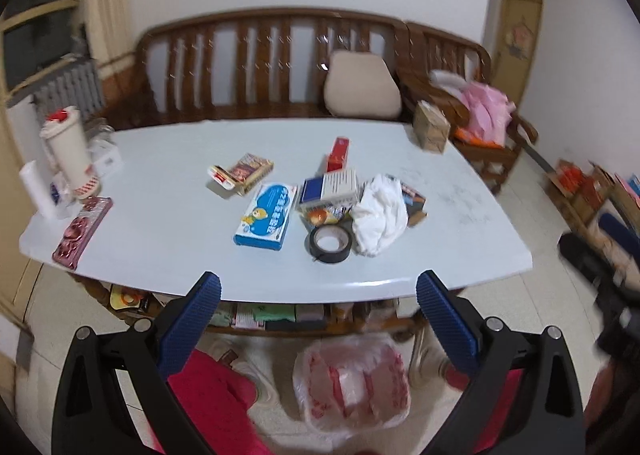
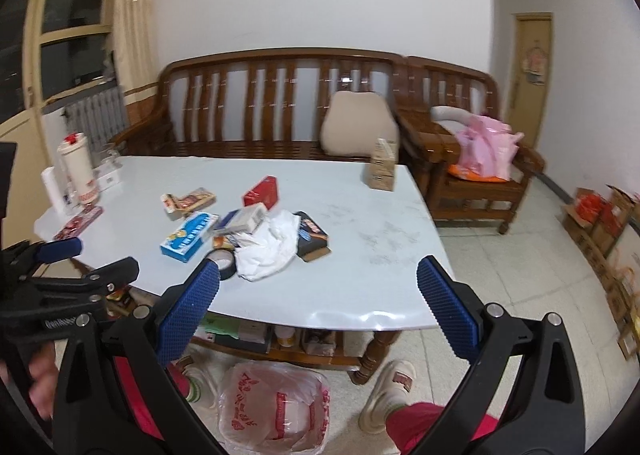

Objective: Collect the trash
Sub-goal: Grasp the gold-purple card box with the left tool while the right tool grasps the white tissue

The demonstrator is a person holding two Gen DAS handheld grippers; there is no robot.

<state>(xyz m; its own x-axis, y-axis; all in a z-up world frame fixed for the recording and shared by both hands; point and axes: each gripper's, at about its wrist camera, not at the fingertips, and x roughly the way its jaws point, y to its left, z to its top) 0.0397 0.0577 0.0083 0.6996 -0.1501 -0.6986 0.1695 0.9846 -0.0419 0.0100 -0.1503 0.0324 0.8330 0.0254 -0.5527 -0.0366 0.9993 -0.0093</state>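
While both tools hang short of the table, nothing is held: left gripper (image 1: pixel 318 299) with blue fingers (image 1: pixel 192 325) spread wide, right gripper (image 2: pixel 318 297) likewise wide and empty. Nearest, on the floor between the person's feet: thin plastic bag (image 2: pixel 276 411), red print, mouth slumped open, limp; judged the receptacle. On the table (image 1: pixel 160 215), near edge: black tape roll (image 1: pixel 330 243), rigid ring, light, best pinched across its wall. Beside it: crumpled white tissue (image 1: pixel 380 215), soft, near weightless, compressible, takes a pinch anywhere on its bulk. Just left: blue carton (image 1: pixel 266 219), flat, stiff card, probably empty though that cannot be confirmed; grip across the short edges. Behind: white-and-blue box (image 1: pixel 330 187) atop a snack wrapper, a dark packet under the tissue, an opened brown pack (image 1: pixel 242 173), a red box (image 1: pixel 338 155); all light card. Table surface: pale, glossy, likely slick, so flat cartons may slide. Far left: tall cup (image 1: pixel 70 151). Beyond: wooden bench (image 1: pixel 272 63) with cushion, white wall, tiled floor.
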